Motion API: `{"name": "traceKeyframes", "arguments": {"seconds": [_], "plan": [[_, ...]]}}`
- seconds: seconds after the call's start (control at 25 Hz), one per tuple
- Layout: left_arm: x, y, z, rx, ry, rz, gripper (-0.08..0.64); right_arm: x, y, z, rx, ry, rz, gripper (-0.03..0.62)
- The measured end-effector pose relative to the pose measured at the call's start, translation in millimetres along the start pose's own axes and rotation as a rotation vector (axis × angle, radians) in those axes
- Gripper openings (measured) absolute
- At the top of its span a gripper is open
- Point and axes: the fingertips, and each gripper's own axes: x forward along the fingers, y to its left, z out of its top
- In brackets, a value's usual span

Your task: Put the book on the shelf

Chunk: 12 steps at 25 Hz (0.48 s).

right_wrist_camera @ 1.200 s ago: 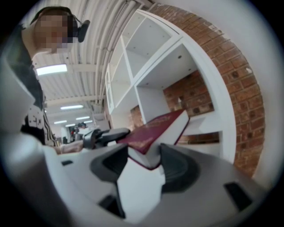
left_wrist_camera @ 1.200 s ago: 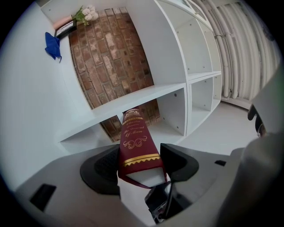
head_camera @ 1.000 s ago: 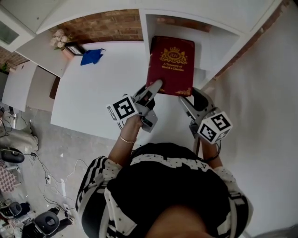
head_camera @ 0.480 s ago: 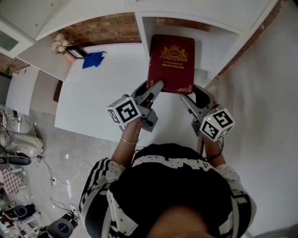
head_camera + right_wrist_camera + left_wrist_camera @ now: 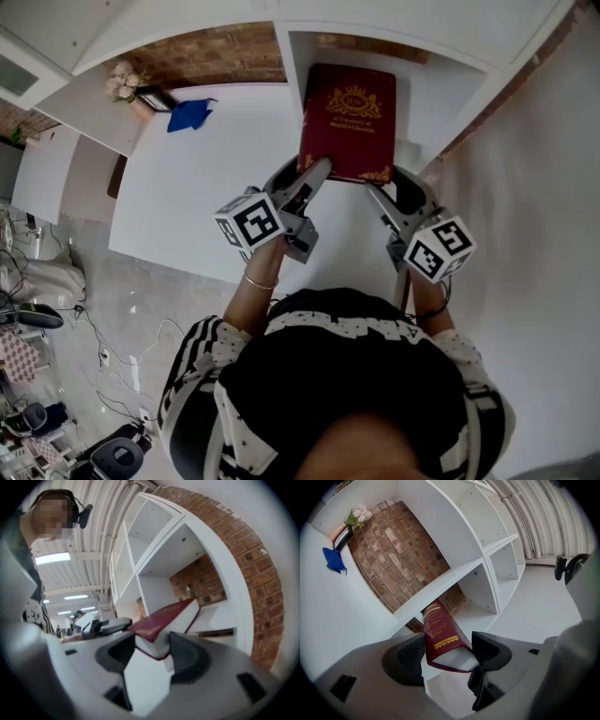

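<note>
A dark red book (image 5: pixel 347 122) with gold print lies flat, its far end inside the white shelf compartment (image 5: pixel 431 89). My left gripper (image 5: pixel 302 178) is at the book's near left corner. Its jaws have just been opening, and in the left gripper view the spine corner of the book (image 5: pixel 440 634) sits between the wide jaws of that gripper (image 5: pixel 447 653). My right gripper (image 5: pixel 394 187) is at the near right corner. In the right gripper view that gripper (image 5: pixel 152 651) is shut on the page-edge corner of the book (image 5: pixel 164 618).
The white table (image 5: pixel 206 178) runs left of the shelf against a brick wall. A blue cloth (image 5: pixel 190 114), a small picture frame (image 5: pixel 155 97) and pale flowers (image 5: pixel 122 80) sit at its far left corner. More white shelf compartments (image 5: pixel 506 559) rise above.
The left gripper has rolled a little at the book's corner. The book and the right gripper stay about where they were.
</note>
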Motion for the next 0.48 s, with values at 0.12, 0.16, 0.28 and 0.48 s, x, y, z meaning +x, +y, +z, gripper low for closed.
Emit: {"name": "traceKeyframes", "arguments": {"seconds": [0.12, 0.16, 0.28, 0.48], "plan": [[-1.5, -1.5, 0.4, 0.006, -0.001, 0.004, 0.331, 0.0, 0.2, 1.0, 0.003, -0.002, 0.002, 0.245], [-1.5, -2.2, 0.5, 0.009, -0.001, 0.004, 0.331, 0.1, -0.4, 1.3, 0.004, -0.003, 0.002, 0.245], [-0.5, -3.7, 2.3, 0.017, -0.005, -0.001, 0.331, 1.8, -2.9, 3.8, 0.009, -0.011, 0.003, 0.245], [0.6, -1.4, 5.4, 0.064, -0.006, 0.001, 0.330, 6.3, -9.2, 7.7, 0.019, -0.030, 0.002, 0.244]]}}
